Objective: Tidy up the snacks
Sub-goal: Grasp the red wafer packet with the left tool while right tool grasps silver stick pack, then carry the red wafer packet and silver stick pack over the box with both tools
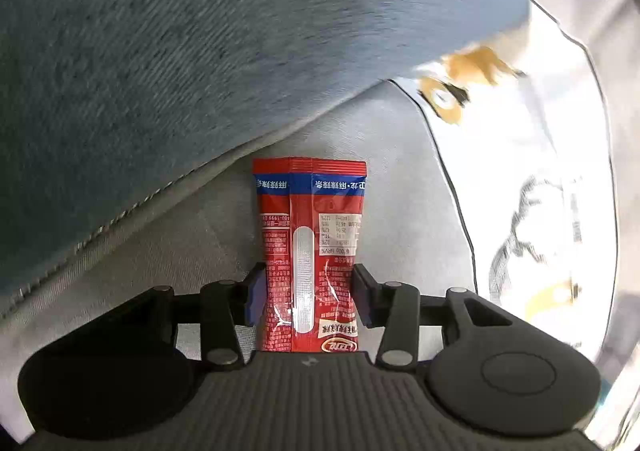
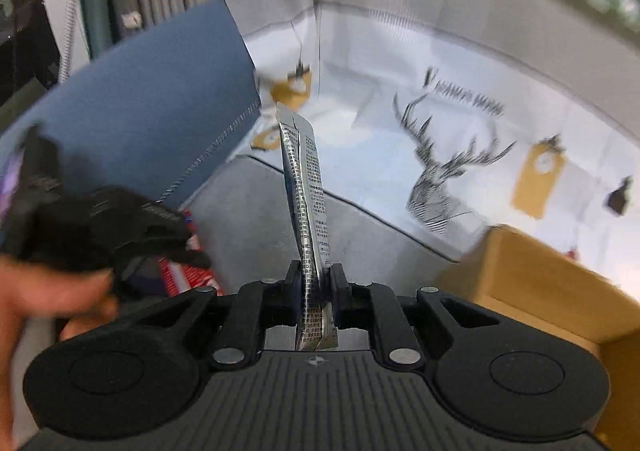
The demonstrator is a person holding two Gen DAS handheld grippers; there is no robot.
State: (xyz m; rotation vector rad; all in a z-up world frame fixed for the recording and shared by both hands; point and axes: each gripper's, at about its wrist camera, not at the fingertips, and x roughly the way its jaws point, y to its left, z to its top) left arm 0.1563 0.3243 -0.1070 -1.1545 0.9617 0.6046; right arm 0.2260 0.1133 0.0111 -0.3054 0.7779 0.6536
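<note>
Gripping a red snack packet (image 1: 310, 255) between both pads, left tool (image 1: 309, 293) partly open to the packet's width, pointing steeply down. Packet lengthwise along the fingers, back side up with its centre seam and white nutrition table showing, blue band across the far end, near end reaching back to the tool body. Beneath it, a grey fabric surface (image 1: 400, 179); whether the packet's far end touches that surface cannot be told. Filling the upper left of the left wrist view, a blue denim-like fabric panel (image 1: 200, 51) with a stitched edge. To the right, a white paper bag (image 1: 520, 179) with a dark printed figure and tan tags, overexposed and blurred.

Pinching a narrow silver snack packet (image 2: 306, 187) edge-on, right tool (image 2: 316, 285) closed nearly all the way down, pads tight against the thin packet. Silver packet standing up and away from the fingers, slightly twisted, fine print along its length, its tip level with the bag's tan tag in the right wrist view. Behind it, the white bag's deer-head print (image 2: 444, 171) and hanging tags. At lower right, the corner of a cardboard box (image 2: 540, 275). At left of the same view, blurred, the left tool with the red packet under it, and a person's hand (image 2: 36, 291) on its grip.
</note>
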